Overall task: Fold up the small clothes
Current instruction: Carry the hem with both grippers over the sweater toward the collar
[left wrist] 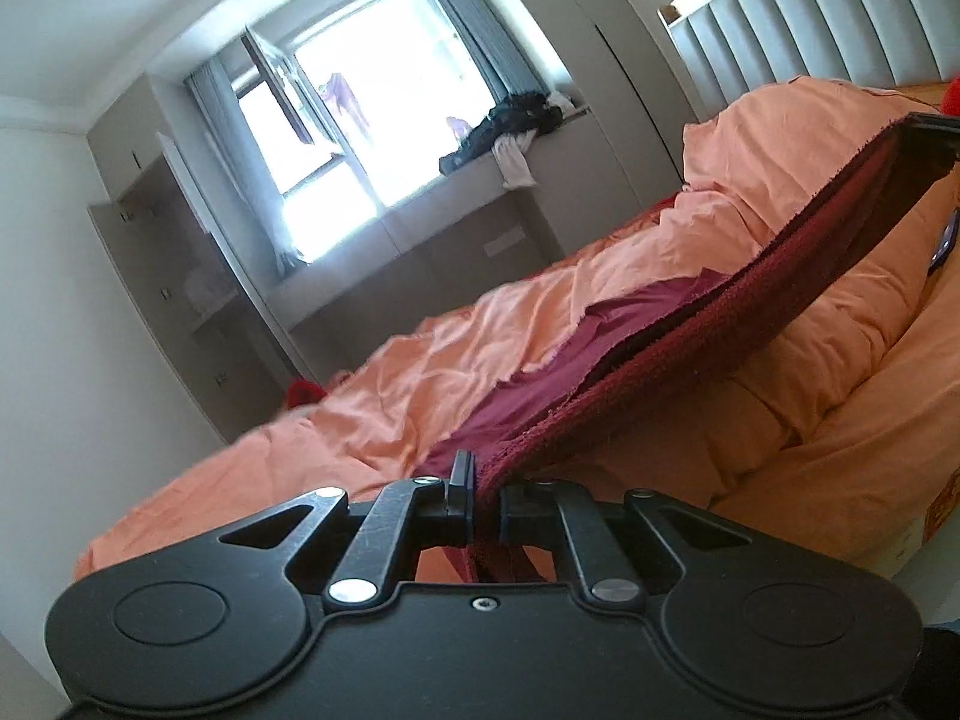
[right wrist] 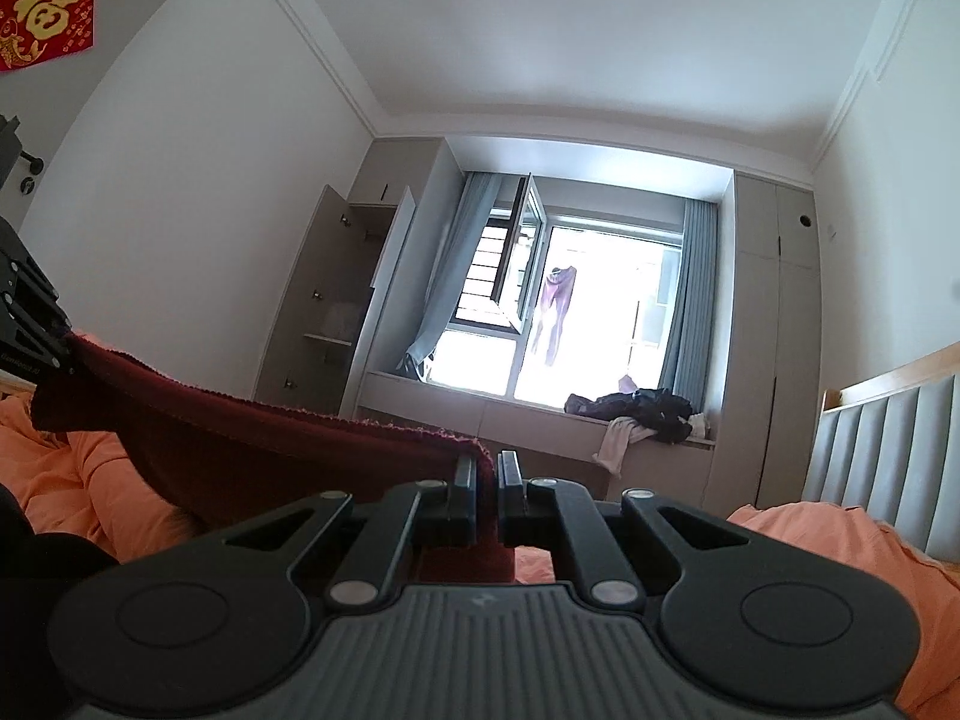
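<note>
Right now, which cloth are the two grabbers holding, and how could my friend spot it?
Find the big bed with the orange quilt. Stretched above it, between the left gripper and the right gripper, is a dark red cloth. It is fuzzy and lifted off the bed, unlike the smooth purple cloth lying flat beneath it.
</note>
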`<state>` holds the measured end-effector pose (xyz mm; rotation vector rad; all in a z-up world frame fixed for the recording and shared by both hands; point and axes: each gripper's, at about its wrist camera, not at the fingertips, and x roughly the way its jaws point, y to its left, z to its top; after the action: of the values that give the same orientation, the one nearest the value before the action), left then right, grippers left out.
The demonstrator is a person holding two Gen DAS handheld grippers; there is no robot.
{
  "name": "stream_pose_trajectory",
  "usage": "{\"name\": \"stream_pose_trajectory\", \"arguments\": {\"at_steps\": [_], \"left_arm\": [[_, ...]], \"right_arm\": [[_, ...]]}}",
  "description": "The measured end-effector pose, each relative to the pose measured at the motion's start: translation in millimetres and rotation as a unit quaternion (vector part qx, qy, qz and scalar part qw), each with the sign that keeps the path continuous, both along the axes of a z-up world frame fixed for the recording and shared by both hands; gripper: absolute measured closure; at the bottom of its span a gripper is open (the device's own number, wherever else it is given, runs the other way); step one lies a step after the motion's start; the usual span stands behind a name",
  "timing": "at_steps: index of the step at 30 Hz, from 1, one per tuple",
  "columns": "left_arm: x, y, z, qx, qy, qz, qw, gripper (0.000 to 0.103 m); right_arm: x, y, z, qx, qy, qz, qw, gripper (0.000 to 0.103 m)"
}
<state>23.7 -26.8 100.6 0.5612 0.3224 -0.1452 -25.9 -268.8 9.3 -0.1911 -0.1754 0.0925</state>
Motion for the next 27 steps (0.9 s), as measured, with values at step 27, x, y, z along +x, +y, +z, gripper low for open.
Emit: {"name": "stream_pose_trajectory", "arguments": {"at_steps": [27], "left_arm": [[375, 37, -3, -0.176, 0.187, 0.085, 0.9627, 0.09]], "right_arm": [[372, 42, -7, -0.128, 0.072, -0.047, 0.988, 0.096]]}}
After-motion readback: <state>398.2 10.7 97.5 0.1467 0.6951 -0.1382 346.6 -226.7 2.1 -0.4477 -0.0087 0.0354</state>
